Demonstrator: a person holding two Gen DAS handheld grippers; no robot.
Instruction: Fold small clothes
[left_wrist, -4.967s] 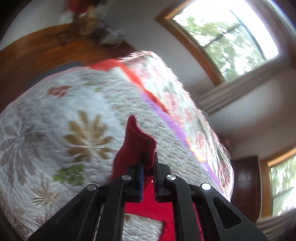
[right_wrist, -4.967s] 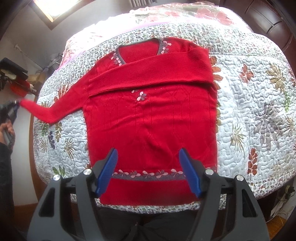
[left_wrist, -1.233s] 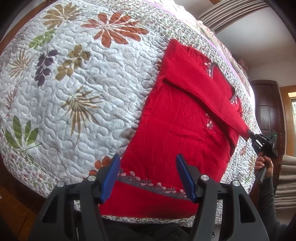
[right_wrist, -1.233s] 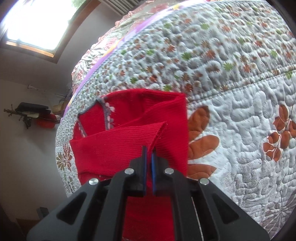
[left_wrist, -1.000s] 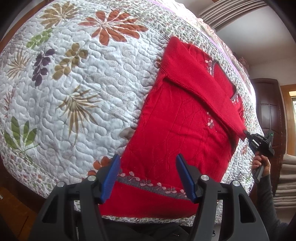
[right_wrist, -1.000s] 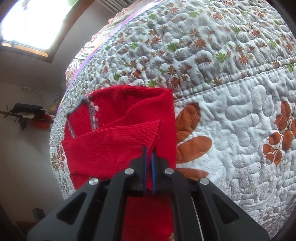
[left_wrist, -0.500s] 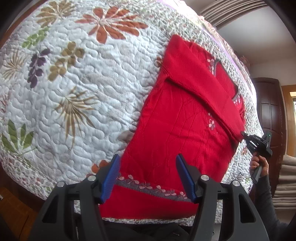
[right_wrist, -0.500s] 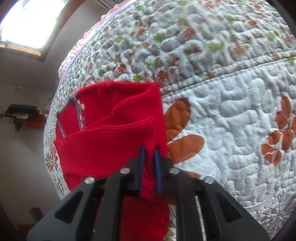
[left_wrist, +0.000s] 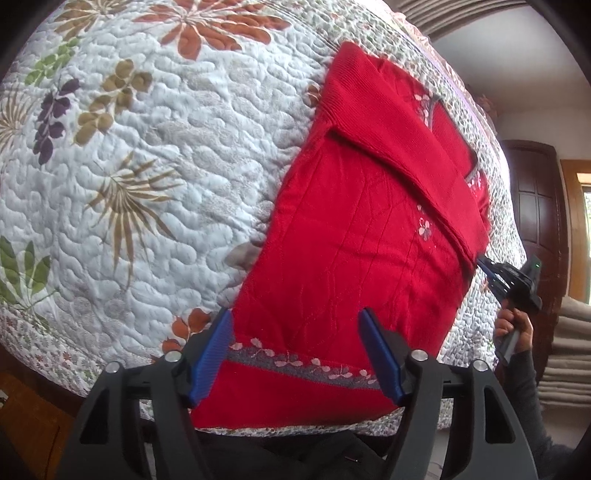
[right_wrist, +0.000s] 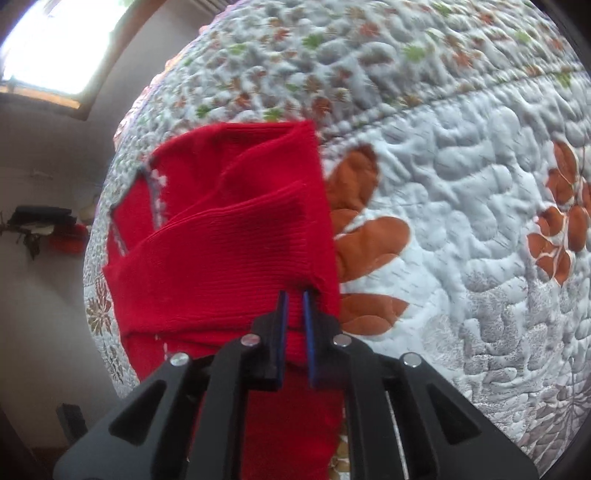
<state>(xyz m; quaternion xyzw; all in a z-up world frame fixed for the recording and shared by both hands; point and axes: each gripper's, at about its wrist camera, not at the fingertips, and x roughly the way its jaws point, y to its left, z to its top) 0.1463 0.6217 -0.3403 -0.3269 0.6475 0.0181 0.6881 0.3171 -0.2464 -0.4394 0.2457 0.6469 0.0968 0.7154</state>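
Quilted floral bedspread (left_wrist: 155, 173) covering a bed, window at upper left of the right wrist view. Red sweater (left_wrist: 354, 251) spread flat on the bedspread, both sleeves folded across the chest. Left gripper (left_wrist: 295, 354) above the hem, jaws wide apart, empty. Right gripper (right_wrist: 293, 299) at the sleeve cuff (right_wrist: 295, 240), jaws slightly parted, knit between them, clamping uncertain.

red sweater (left_wrist: 354, 236) flat on quilt, sleeves folded across chest
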